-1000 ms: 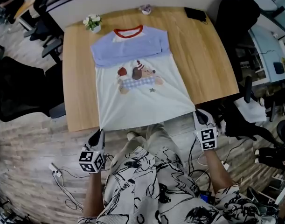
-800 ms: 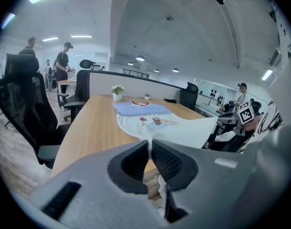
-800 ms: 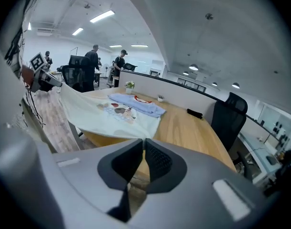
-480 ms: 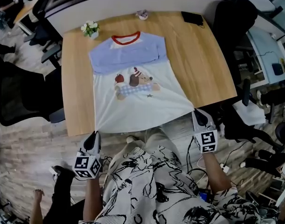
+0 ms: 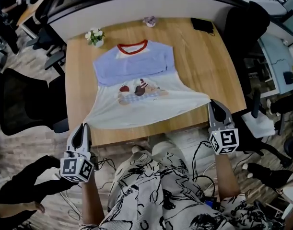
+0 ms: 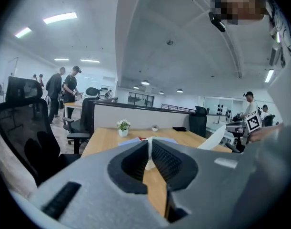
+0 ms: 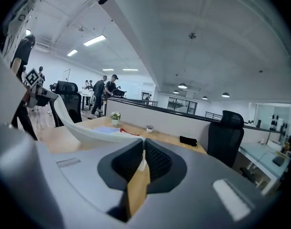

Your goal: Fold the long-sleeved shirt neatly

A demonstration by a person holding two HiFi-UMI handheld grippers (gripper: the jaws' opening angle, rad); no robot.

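The shirt (image 5: 141, 107) lies on the wooden table (image 5: 204, 66), with a white body, a cartoon print, a blue upper part and a red collar at the far end. Its near hem is lifted off the table and stretched between my two grippers. My left gripper (image 5: 84, 125) is shut on the hem's left corner. My right gripper (image 5: 212, 102) is shut on the right corner. In the left gripper view a sliver of white cloth (image 6: 148, 163) shows between the shut jaws of the left gripper (image 6: 149, 145). The right gripper view shows the right gripper (image 7: 143, 145) the same way, with the raised hem (image 7: 83, 129) running off to the left.
A small flower pot (image 5: 95, 35), a little ornament (image 5: 149, 21) and a black flat item (image 5: 202, 25) stand along the table's far edge, in front of a partition. Black office chairs (image 5: 21, 104) stand at both sides. Cables lie on the floor near my legs.
Both grippers have risen and spread outward with the hem corners. The near hem, which hung over the table's front edge, now stands lifted and taut above it.
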